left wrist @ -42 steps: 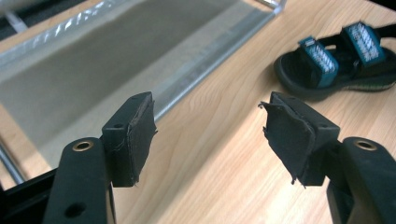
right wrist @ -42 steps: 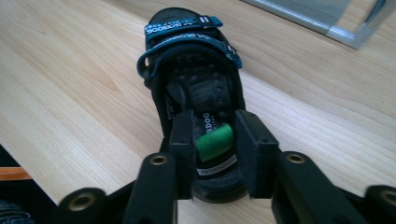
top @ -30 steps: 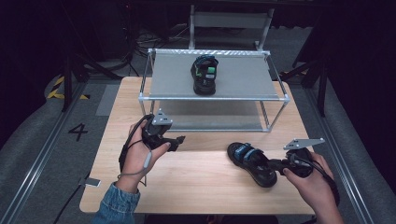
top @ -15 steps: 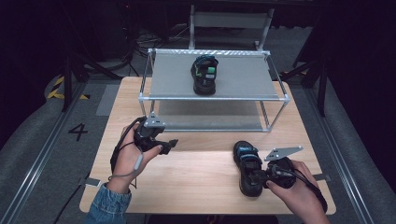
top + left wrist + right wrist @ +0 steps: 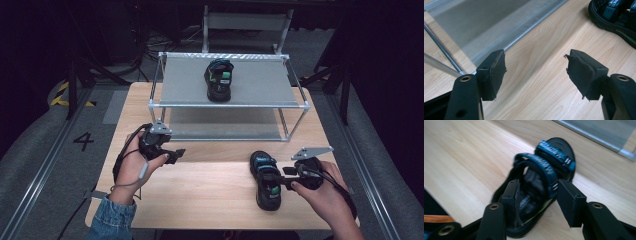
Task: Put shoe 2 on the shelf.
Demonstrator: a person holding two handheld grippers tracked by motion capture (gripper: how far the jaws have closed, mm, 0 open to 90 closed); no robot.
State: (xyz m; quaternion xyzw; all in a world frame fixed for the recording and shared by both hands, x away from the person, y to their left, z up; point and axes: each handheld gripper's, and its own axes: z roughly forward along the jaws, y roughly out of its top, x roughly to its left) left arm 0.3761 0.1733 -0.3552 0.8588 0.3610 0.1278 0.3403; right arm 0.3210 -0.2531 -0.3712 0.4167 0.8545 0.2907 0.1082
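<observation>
The right claw (image 5: pixel 280 179) is seen at the near right of the surface (image 5: pixel 210 200), held level in the person's right hand (image 5: pixel 325 192) and pointed to the left. Its jaws have just been opening and now stand wide. The heel part of a black sandal with blue straps (image 5: pixel 266 179) is between them, but in the right gripper view the right pad is set apart from the strap, so the sandal (image 5: pixel 541 185) is not pressed. One jaw is placed inside the shoe, by the footbed; whether it touches there cannot be told. The sandal lies flat on the wood, with its toe to the far side.

The left claw (image 5: pixel 176 154) is held in the left hand (image 5: pixel 135 167) at the near left, well apart from the sandal. Its jaws are spread wide with nothing between them, and only the bare wood is seen in the gap in the left gripper view (image 5: pixel 535 72).

Beyond both claws, a metal rack with two grey shelves (image 5: pixel 190 82) is placed on the far half of the surface. A second sandal of the same kind (image 5: pixel 219 80) is set on the upper shelf, near its middle.
</observation>
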